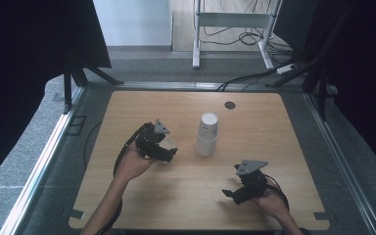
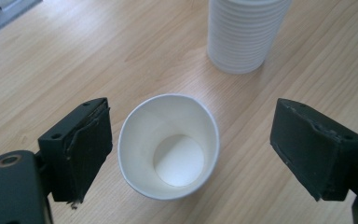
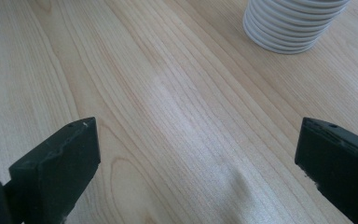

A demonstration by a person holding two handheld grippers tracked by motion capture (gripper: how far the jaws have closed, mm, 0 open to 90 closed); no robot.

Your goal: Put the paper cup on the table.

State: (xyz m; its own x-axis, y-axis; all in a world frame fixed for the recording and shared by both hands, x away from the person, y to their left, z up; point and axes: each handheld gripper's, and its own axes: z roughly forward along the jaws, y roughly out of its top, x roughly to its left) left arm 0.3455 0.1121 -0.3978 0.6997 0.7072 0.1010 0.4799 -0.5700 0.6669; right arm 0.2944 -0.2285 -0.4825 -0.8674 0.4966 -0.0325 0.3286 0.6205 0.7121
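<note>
Just left of the cup stack [image 1: 207, 134], left gripper [image 1: 169, 149] sits with jaws spread around a single upright paper cup [image 2: 170, 147], neither jaw touching it. Cup stands on the table [image 1: 186, 196]. Nearer the person and right of the stack, right gripper [image 1: 231, 194] is spread wide over bare wood.
</note>
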